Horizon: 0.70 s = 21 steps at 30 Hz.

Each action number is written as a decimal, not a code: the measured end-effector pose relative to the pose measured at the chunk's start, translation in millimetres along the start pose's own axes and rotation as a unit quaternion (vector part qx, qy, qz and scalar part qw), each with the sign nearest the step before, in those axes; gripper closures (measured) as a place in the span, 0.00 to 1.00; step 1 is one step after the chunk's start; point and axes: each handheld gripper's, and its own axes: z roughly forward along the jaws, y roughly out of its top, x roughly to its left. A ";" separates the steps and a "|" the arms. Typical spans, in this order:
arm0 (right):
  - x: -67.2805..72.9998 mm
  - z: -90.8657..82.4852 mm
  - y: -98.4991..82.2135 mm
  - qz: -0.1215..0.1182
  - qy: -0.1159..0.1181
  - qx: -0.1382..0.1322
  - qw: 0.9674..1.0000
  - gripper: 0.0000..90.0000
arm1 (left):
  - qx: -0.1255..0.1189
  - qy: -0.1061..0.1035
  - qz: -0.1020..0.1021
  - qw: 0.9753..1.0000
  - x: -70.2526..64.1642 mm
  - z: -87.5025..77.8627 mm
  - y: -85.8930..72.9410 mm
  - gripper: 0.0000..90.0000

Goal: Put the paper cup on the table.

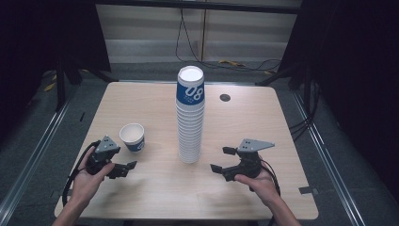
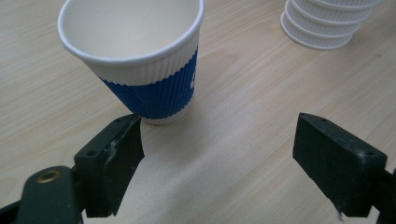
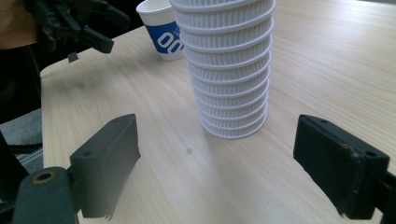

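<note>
- My left gripper [image 1: 126, 168] sits low over the near-left part of the table [image 1: 263, 117], held in my left hand [image 1: 89, 181]. Its jaws are spread wide with nothing between them.
- From the left gripper view, the single cup [image 2: 140, 60] stands just ahead of those jaws, nearer the left one and clear of both, so I see no contact.
- That single cup [image 1: 132, 137] stands upright on its base, mouth up, white with a blue band. It is just beyond my left gripper and left of the stack.
- The tall cup stack [image 1: 190, 115] rises from the middle of the table, the cups nested mouth down, with the blue-banded one on top. In the left gripper view, its lowest rims [image 2: 327, 23] show at the upper right.
- My right gripper [image 1: 220, 160] is near the stack's foot on its right, held in my right hand [image 1: 259, 183]. Its jaws are wide apart and empty.
- In the right gripper view, the stack [image 3: 229, 70] stands ahead between the open jaws, apart from them, with the single cup [image 3: 161, 30] behind it and my left gripper [image 3: 88, 28] at the far left.
</note>
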 end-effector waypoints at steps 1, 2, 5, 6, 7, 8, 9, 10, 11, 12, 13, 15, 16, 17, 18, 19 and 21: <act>-0.2 -0.4 0.1 0.002 -0.003 0.000 1.000 0.16 | -0.003 -0.007 -0.001 1.000 -2.3 -0.2 -2.8 0.18; -0.3 -0.7 0.2 0.002 -0.007 -0.002 1.000 0.16 | -0.004 -0.015 -0.004 1.000 -4.4 0.1 -5.4 0.18; 0.7 -2.4 0.4 0.001 -0.011 -0.005 1.000 0.16 | -0.011 -0.026 -0.009 1.000 -13.3 1.2 -12.5 0.18; 1.0 -3.0 0.2 0.001 -0.012 -0.005 1.000 0.16 | -0.011 -0.026 -0.007 1.000 -16.6 2.6 -13.9 0.18; 1.1 -3.1 0.0 0.001 -0.014 -0.004 1.000 0.16 | -0.009 -0.032 -0.005 0.999 -19.5 4.0 -14.6 0.18; 0.9 -3.1 -0.4 0.002 -0.015 -0.005 1.000 0.16 | -0.008 -0.037 -0.006 0.999 -22.7 5.7 -14.9 0.18; 0.8 -3.0 -0.8 0.003 -0.015 -0.004 1.000 0.16 | -0.006 -0.041 -0.007 0.999 -25.1 7.0 -14.4 0.18; 1.1 -2.6 -1.2 0.003 -0.017 -0.003 1.000 0.16 | -0.002 -0.045 0.002 0.999 -27.1 7.6 -13.5 0.18; 1.6 -2.3 -1.7 0.003 -0.019 -0.003 1.000 0.16 | -0.002 -0.049 0.002 0.999 -29.9 7.9 -12.6 0.18; 1.9 -2.0 -2.1 0.002 -0.021 -0.002 1.000 0.16 | -0.010 -0.051 0.000 0.999 -33.1 8.4 -11.8 0.18; 2.8 -1.9 -2.7 0.002 -0.021 0.000 1.000 0.16 | -0.016 -0.054 -0.007 0.998 -36.5 8.9 -11.3 0.18; 5.4 -2.3 -3.9 0.002 -0.032 0.002 0.999 0.16 | -0.020 -0.062 -0.002 0.998 -42.7 9.7 -8.6 0.18; 6.3 -3.1 -4.7 0.003 -0.032 0.000 0.999 0.16 | -0.024 -0.060 0.000 0.998 -45.5 9.8 -6.8 0.18; 7.1 -3.9 -5.6 0.006 -0.032 -0.002 0.999 0.16 | -0.031 -0.063 -0.004 0.998 -49.0 9.9 -5.5 0.18; 7.9 -4.8 -6.4 0.008 -0.035 -0.003 0.999 0.16 | -0.034 -0.070 -0.003 0.997 -51.7 10.8 -4.4 0.18; 8.6 -6.0 -7.3 0.009 -0.039 -0.003 0.999 0.16 | -0.029 -0.076 0.002 0.997 -54.8 13.1 -3.6 0.18; 10.2 -7.7 -9.6 0.013 -0.043 -0.005 0.999 0.16 | -0.019 -0.074 0.016 0.997 -61.1 18.9 -3.5 0.18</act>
